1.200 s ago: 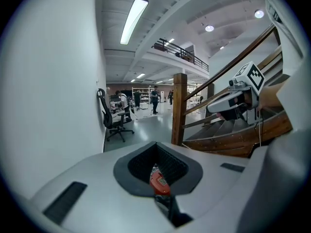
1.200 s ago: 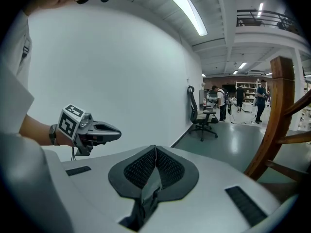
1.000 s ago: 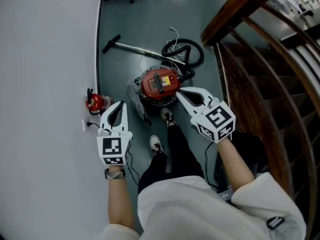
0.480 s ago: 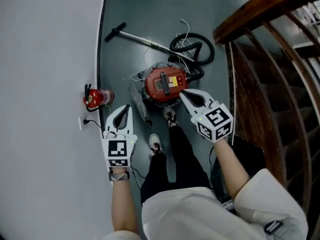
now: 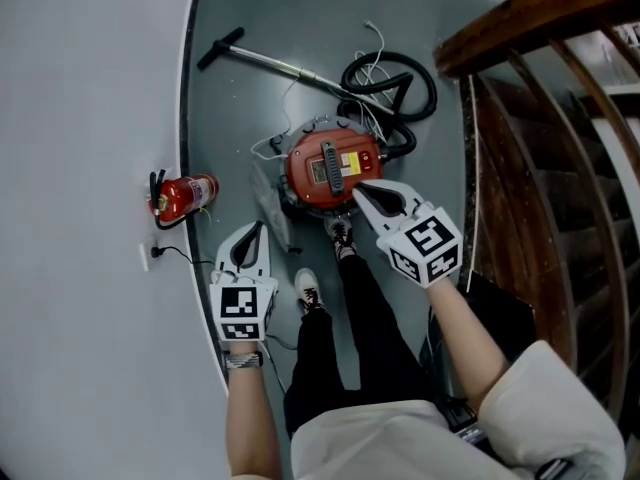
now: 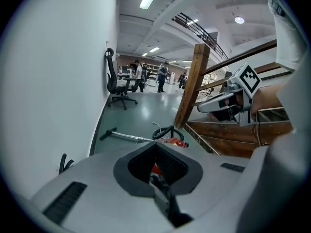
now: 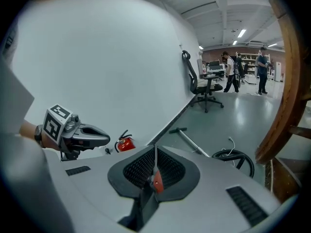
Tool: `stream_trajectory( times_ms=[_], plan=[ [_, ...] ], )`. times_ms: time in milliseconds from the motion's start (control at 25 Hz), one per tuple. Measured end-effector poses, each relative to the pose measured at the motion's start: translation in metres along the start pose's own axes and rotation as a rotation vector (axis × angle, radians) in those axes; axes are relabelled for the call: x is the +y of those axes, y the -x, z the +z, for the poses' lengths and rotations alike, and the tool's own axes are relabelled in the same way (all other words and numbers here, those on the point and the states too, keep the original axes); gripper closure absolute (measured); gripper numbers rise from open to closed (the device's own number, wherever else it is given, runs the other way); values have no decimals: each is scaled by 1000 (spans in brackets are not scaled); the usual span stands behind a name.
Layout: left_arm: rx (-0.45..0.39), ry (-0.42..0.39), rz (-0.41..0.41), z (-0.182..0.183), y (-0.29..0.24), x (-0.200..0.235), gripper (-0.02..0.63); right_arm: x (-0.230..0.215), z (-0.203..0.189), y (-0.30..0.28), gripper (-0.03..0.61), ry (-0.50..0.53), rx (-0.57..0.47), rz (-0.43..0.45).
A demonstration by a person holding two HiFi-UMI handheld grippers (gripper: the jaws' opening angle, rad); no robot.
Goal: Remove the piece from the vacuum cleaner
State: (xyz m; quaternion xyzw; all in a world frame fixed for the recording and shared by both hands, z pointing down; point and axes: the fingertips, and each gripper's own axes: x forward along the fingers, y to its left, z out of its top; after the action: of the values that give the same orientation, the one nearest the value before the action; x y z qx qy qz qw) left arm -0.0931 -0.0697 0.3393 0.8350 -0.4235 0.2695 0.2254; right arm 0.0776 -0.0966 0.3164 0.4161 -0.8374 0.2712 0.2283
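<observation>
Two jaws pressed together and holding nothing on each: the left hand-held gripper (image 5: pixel 254 230) and the right hand-held gripper (image 5: pixel 357 187). The red vacuum cleaner (image 5: pixel 330 168) sits on the floor (image 5: pixel 260 28) at the person's twelve o'clock, a fire extinguisher (image 5: pixel 182 194) at its nine o'clock.

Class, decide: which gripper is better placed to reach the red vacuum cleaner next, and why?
Probably the right gripper: in the head view its closed tips overlap the edge of the vacuum cleaner. The left gripper, also closed, hangs off to the side, nearer the wall.
</observation>
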Motion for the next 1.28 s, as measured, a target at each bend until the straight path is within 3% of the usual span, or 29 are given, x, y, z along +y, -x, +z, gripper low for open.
stream_trajectory(
  times_ms=[200, 320, 600, 720, 1280],
  plan=[
    [47, 30, -14, -37, -31, 4, 614, -12, -38, -33, 546, -54, 34, 34],
    [75, 43, -12, -55, -46, 7, 543, -18, -56, -48, 545, -73, 50, 43],
    [113, 68, -5, -87, -73, 6, 543, -27, -82, -69, 538, -102, 57, 49],
    [124, 76, 2, -95, -85, 10, 541, -34, -90, -78, 456, -104, 71, 45],
    [242, 113, 62, -161, -142, 16, 499, -72, -136, -121, 393, -144, 114, 42]
  ],
)
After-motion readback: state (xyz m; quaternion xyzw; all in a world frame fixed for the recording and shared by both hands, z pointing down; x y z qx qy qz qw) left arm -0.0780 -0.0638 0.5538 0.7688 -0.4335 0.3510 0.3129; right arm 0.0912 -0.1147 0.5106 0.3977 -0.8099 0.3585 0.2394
